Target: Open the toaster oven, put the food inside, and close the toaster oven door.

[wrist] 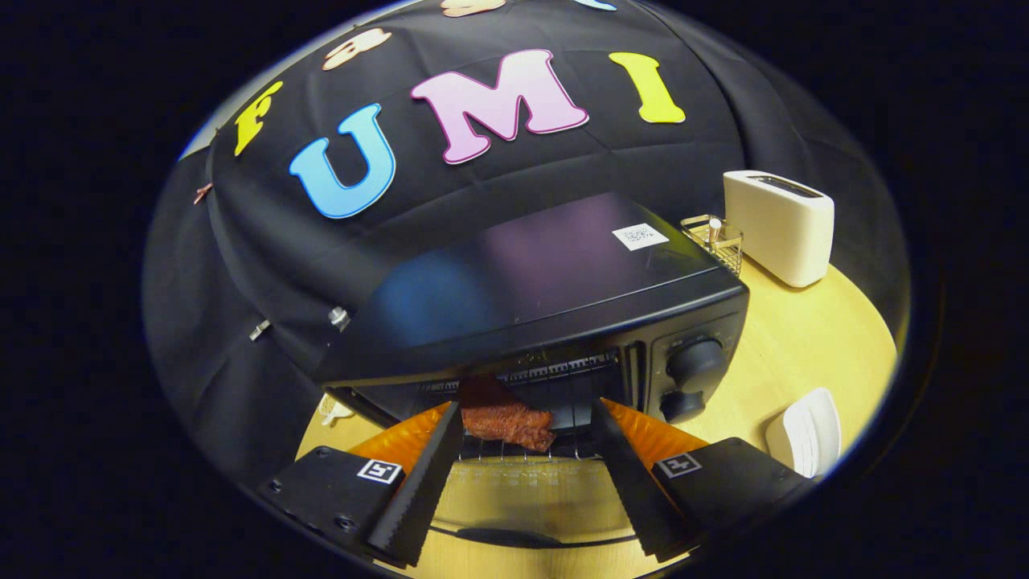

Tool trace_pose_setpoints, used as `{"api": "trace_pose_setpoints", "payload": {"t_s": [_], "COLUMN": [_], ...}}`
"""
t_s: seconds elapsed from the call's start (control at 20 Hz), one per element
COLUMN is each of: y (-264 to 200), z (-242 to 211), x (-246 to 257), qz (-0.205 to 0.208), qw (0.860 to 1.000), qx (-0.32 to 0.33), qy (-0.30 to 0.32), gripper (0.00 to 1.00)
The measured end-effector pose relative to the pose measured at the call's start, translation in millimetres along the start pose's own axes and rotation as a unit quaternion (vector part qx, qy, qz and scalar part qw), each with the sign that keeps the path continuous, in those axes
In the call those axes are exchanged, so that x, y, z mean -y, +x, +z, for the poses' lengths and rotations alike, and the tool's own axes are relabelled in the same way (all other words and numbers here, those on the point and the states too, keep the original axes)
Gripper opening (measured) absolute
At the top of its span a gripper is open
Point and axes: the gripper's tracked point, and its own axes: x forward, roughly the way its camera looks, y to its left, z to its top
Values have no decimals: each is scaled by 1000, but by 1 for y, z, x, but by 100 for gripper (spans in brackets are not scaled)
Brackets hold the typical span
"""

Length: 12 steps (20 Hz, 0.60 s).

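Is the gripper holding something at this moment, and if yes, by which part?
Nothing is held. The gripper is open; the food lies on the rack inside the toaster oven, between the fingertips, neither visibly pressing it.

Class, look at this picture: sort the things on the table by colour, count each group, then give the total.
Black: 1, the toaster oven, door down
Cream or white: 2, the slot toaster and a ribbed white object
Reddish-brown: 1, the food on the oven rack
Metal wire: 1, the small rack
Total: 5
The gripper has its jaws open before the food.

Black toaster oven point(555, 281) sat frame centre, door point(522, 498) dropped open; reddish-brown food point(506, 422) lay on its rack, lower centre.
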Motion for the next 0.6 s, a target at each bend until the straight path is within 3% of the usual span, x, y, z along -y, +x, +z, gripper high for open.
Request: {"api": "trace_pose_setpoints", "payload": {"t_s": [0.3, 0.6], "y": [-49, -79], "z": [-5, -41], "x": [-21, -35], "qz": [25, 42], "qw": [1000, 998], "qx": [5, -32], "qy": [-19, -30], "gripper": [98, 98]}}
